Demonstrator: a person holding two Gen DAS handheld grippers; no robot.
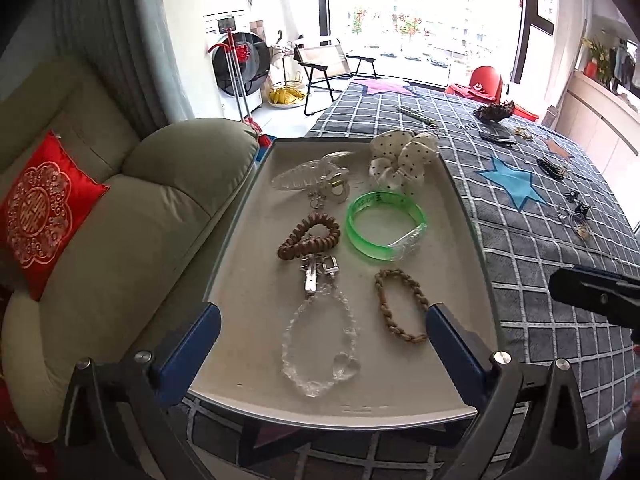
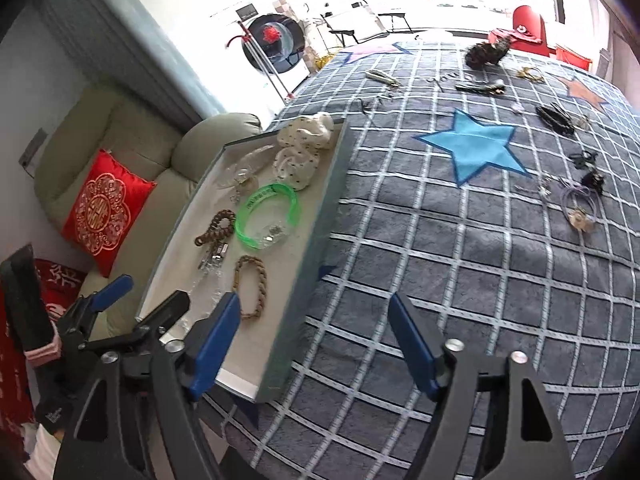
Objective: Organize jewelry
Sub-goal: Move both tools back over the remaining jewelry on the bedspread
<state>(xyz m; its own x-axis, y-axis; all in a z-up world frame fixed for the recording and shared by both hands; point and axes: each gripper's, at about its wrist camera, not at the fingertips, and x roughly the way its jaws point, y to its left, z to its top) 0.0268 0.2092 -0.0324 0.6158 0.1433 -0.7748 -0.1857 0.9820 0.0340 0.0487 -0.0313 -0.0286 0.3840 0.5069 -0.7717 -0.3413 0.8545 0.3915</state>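
Observation:
A white tray [image 1: 256, 312] sits at the table's left edge. It holds a clear bead bracelet [image 1: 320, 344], a braided tan bracelet [image 1: 400, 306], a green bangle [image 1: 384, 224], a brown coil tie [image 1: 308, 236], a clear claw clip [image 1: 308, 176] and a polka-dot scrunchie [image 1: 400, 156]. My left gripper [image 1: 324, 340] is open above the tray's near end, empty. My right gripper [image 2: 316, 344] is open and empty over the tray's right rim [image 2: 316, 216]. More jewelry lies loose on the cloth: a purple cord pendant [image 2: 578, 208] and dark clips [image 2: 556, 118].
A grey checked tablecloth [image 2: 460, 280] with a blue star [image 2: 472, 146] covers the table. A beige sofa [image 1: 132, 208] with a red cushion [image 1: 40, 208] stands left. A dark hair piece [image 2: 486, 52] and other small items lie at the far edge.

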